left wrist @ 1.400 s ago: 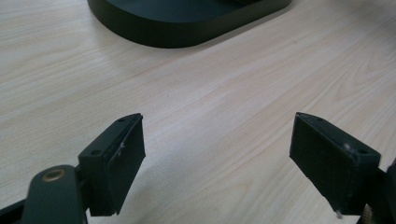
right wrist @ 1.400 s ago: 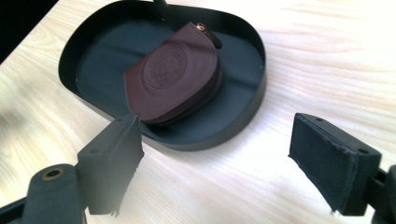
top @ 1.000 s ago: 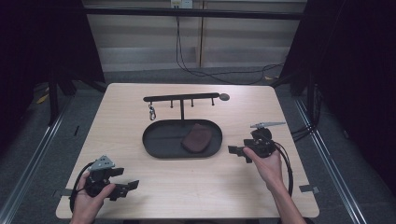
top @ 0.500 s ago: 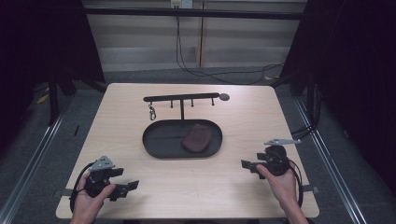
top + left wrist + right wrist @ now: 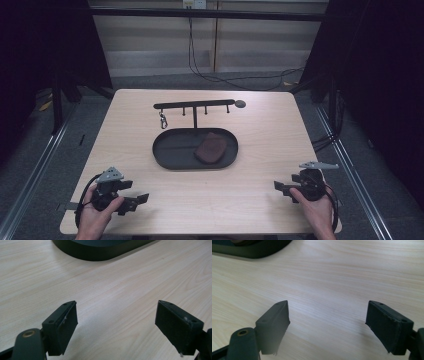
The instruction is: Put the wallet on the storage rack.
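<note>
Both grippers rested low on the table (image 5: 260,125) near its front edge, well apart, each in a hand: the left gripper (image 5: 140,199) at the near left corner, the right gripper (image 5: 279,186) at the near right. Each had its jaws spread wide with nothing but bare wood between them, which reads as a parked pose, clear of the work. Farther in, at the middle, the dark oval tray (image 5: 172,150) held a brown pouch (image 5: 210,148) lying flat in its right half. Behind it stood a black hook rack (image 5: 194,104), a small keyring (image 5: 163,120) hanging near its left end, probably kept there for easy reach.
</note>
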Tool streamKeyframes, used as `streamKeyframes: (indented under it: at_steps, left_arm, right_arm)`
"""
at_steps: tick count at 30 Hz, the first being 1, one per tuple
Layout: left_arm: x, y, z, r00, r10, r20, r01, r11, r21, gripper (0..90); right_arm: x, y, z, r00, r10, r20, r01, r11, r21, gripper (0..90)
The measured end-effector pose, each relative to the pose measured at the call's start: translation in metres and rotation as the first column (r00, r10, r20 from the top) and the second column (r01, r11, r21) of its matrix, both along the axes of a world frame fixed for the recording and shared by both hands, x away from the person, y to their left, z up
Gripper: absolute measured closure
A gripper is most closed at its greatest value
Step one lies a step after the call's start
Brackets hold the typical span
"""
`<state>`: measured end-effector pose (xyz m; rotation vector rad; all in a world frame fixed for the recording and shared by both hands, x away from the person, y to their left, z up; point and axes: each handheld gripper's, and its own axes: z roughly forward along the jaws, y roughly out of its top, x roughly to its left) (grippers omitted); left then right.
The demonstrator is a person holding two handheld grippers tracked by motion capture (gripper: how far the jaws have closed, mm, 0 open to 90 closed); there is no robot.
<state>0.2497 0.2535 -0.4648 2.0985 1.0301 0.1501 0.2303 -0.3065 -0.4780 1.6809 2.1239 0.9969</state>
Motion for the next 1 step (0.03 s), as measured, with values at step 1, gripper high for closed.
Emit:
streamKeyframes:
  at_steps: [1]
  left_arm:
    - [0.0003, -0.0003, -0.0001, 1.0000, -0.006, -0.005, 0.006, 1.0000, 0.005, 18.0]
  right_arm:
    - [0.0001, -0.0011, -0.0023, 1.0000, -0.002, -0.002, 0.002, 1.000, -0.019, 18.4]
